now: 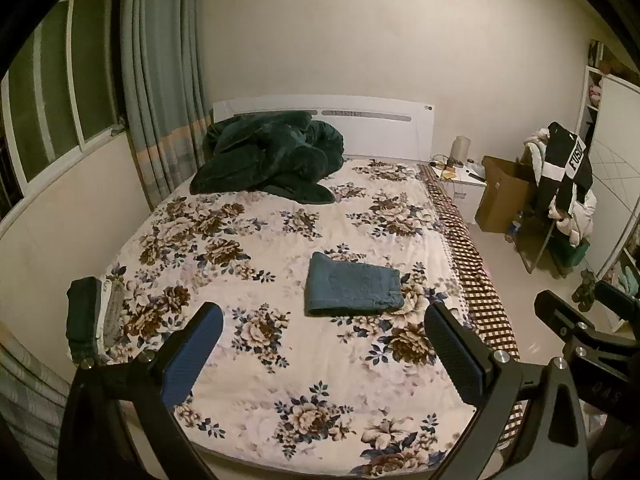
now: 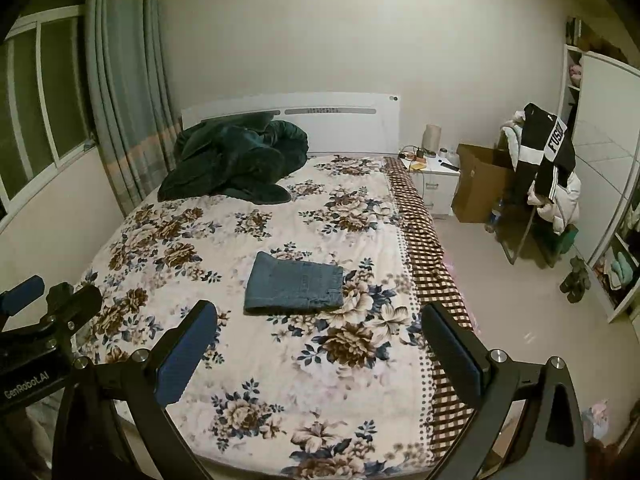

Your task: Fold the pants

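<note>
The blue pants (image 1: 354, 289) lie folded into a compact rectangle on the floral bedspread (image 1: 224, 240), near the middle of the bed and a little toward its checkered right edge. Both tools are held back over the foot of the bed, well apart from the pants and touching nothing. The left tool (image 1: 324, 356) has its fingers spread wide and empty, with the pants ahead between them. The right tool (image 2: 320, 354) is likewise spread wide and empty, the pants ahead and slightly left of its centre. A dark green blanket (image 2: 236, 164) is heaped by the headboard.
</note>
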A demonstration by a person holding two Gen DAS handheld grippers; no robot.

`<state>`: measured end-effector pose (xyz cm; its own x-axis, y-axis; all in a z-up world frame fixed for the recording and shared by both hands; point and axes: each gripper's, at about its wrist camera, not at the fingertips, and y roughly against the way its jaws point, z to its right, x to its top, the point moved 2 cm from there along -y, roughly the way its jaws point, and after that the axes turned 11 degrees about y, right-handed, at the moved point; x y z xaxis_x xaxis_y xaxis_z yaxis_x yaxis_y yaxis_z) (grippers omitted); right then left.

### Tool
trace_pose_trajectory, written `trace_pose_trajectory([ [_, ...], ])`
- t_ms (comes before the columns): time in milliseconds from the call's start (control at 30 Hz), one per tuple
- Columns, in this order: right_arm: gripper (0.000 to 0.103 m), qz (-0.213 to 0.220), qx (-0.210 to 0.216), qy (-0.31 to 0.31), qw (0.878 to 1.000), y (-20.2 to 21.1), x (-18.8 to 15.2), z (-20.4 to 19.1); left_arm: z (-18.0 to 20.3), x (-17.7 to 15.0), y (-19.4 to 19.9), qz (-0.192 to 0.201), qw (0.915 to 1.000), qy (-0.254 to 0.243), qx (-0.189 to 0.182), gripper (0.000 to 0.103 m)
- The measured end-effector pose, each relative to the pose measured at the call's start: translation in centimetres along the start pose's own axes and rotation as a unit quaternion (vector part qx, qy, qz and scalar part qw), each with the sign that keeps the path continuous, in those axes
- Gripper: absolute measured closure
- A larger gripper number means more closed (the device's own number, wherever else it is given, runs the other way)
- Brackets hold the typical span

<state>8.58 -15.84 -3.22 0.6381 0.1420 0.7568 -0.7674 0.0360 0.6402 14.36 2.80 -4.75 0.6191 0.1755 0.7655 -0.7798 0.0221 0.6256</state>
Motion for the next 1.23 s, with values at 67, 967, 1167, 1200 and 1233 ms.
trace_pose_trajectory([
  [67, 0.000, 0.000, 0.003, -0.001, 1.000, -0.3, 0.7, 0.5, 0.1, 0.1, 0.2, 0.004, 1.0000, 0.000, 0.001, 0.000],
  [967, 0.000, -0.003, 0.008, 0.000, 1.000, -0.9, 0.8, 0.6, -0.4, -0.9, 0.4, -0.004, 1.0000, 0.008, 0.003, 0.000],
  [1167, 0.000, -0.003, 0.008, 0.000, 1.000, -0.9, 0.9, 0.6, -0.6, -0.9, 0.4, -0.004, 1.0000, 0.006, 0.000, 0.000],
  [1200, 0.000, -0.004, 0.009, 0.000, 1.000, -0.9, 0.9, 0.6, -0.6, -0.9, 0.4, -0.004, 1.0000, 0.006, 0.001, 0.000],
  [1233, 0.000, -0.004, 0.008, 0.001, 1.000, -0.9, 0.9, 0.6, -0.7, -1.0, 0.4, -0.005, 1.0000, 0.004, 0.001, 0.000],
])
